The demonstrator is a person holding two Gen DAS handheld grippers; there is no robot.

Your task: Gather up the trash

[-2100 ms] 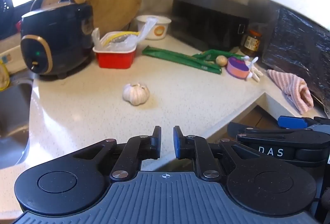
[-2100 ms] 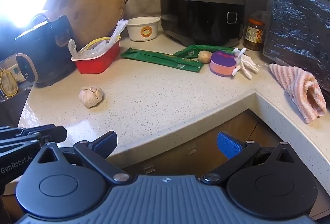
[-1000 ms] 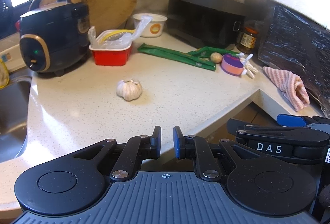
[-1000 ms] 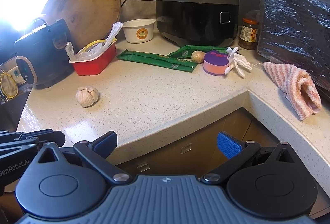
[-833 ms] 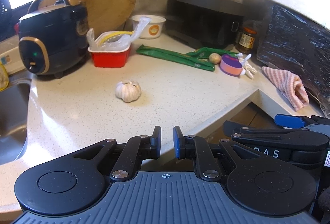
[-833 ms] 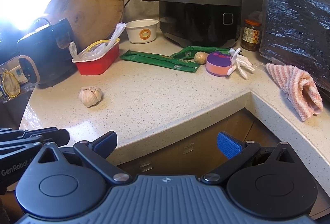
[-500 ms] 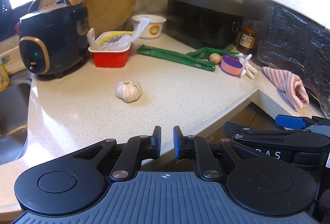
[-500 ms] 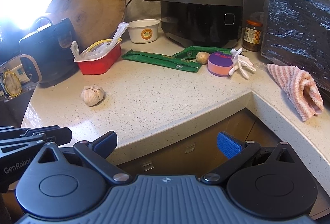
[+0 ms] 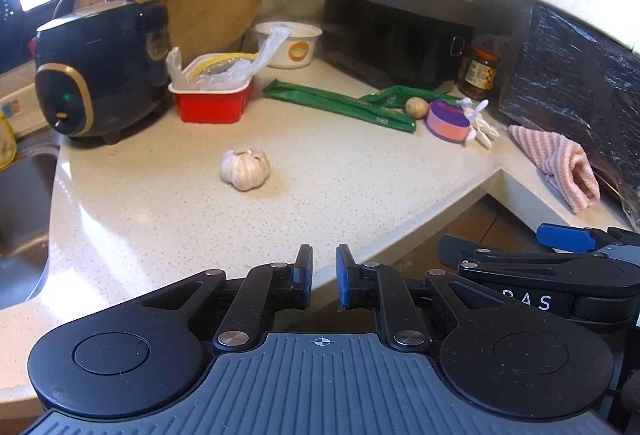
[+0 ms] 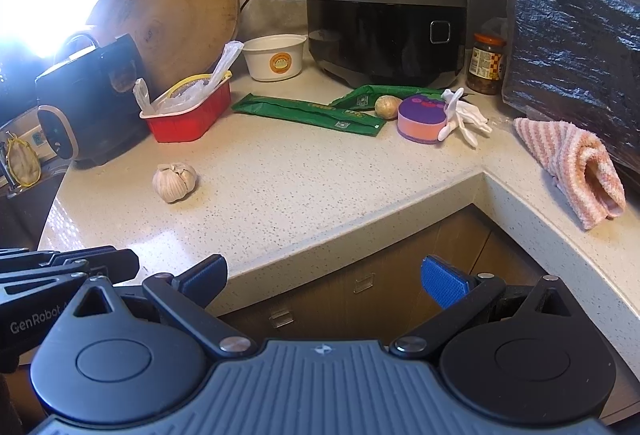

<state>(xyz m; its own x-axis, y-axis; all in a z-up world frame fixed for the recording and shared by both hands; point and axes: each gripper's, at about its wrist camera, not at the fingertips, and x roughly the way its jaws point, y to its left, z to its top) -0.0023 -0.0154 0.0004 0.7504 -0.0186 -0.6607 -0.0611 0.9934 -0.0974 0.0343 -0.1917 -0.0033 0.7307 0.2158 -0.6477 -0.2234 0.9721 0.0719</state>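
On the speckled counter lie two green wrappers (image 9: 340, 105) (image 10: 308, 113). A red tray stuffed with clear plastic (image 9: 212, 97) (image 10: 188, 115) stands to their left. A white paper bowl (image 9: 294, 45) (image 10: 276, 57) sits behind them. A white glove (image 10: 464, 119) lies beside a purple-and-pink sponge (image 10: 422, 119). My left gripper (image 9: 324, 263) hovers over the counter's front edge, its jaws a narrow gap apart with nothing between them. My right gripper (image 10: 324, 271) hangs wide open and empty in front of the cabinet, well short of every item.
A garlic bulb (image 9: 245, 169) lies mid-counter. A dark rice cooker (image 9: 100, 71), round wooden board (image 10: 172, 19), black cooker (image 10: 384, 27), jar (image 10: 486, 63), black bag (image 10: 576, 47) and striped towel (image 10: 576, 163) ring the counter. A sink (image 9: 20, 203) is at the left.
Both views drifted slightly since the oldest frames and have held still over the last second. Neither gripper's jaws moved, and nothing on the counter shifted.
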